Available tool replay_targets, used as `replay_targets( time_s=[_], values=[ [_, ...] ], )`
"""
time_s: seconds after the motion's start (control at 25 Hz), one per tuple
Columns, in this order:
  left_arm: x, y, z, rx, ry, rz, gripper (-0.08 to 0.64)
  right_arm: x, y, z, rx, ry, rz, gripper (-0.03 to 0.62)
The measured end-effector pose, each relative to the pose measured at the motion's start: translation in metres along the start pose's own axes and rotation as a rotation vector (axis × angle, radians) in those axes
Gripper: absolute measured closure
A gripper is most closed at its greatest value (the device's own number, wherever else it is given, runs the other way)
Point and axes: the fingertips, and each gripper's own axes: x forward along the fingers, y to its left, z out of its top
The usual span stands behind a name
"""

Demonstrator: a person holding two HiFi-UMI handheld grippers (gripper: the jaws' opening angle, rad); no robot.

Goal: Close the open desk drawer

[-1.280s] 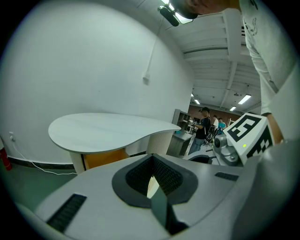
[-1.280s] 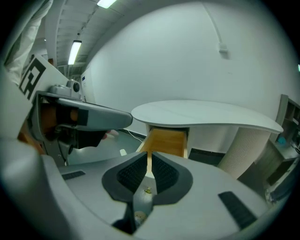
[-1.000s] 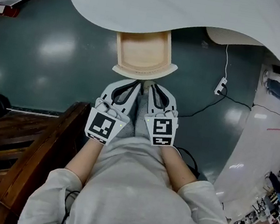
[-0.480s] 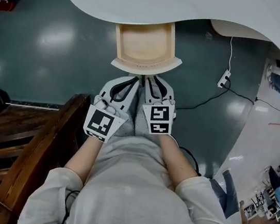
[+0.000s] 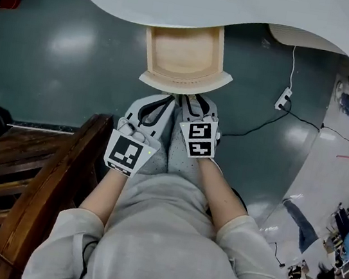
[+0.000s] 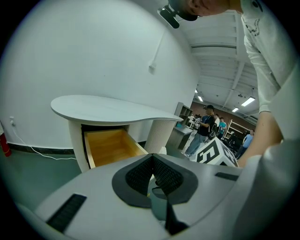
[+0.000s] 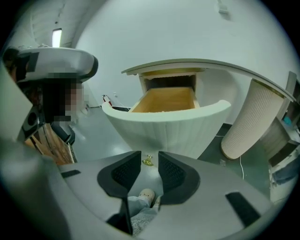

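**Head view.** The drawer [image 5: 183,52] stands pulled out from under the white desk [image 5: 233,8] towards the person. Its pale wooden inside is exposed and its curved white front [image 5: 184,82] is on the near side. The left gripper [image 5: 167,104] and the right gripper [image 5: 192,102] are side by side, with their tips just near of that front. Dark wooden furniture [image 5: 37,186] stands at the near left. A power strip [image 5: 283,98] lies on the green floor [image 5: 54,72] to the right.

**Left gripper view.** The left gripper [image 6: 151,158] has its jaws closed tip to tip, with nothing held. The drawer [image 6: 110,147] is beyond it to the far left, open beneath the desk [image 6: 108,110].

**Right gripper view.** The right gripper [image 7: 149,164] has its jaws parted by a moderate gap, having just been opening. The pads press on nothing. A small brass knob [image 7: 148,161] shows in the gap at the tips, below the front [image 7: 173,129]. I cannot tell whether it sits between the pads or just past them. The drawer [image 7: 164,99] remains open under the desk [image 7: 206,65].
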Motion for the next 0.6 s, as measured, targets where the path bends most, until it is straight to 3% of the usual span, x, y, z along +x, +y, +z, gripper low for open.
replay_targets(
  time_s=[0.6],
  values=[
    [0.01,0.005,-0.015,-0.015,0.014,0.0,0.551,0.036,0.004,-0.032,0.068,0.088,0.012,0.462]
  ],
)
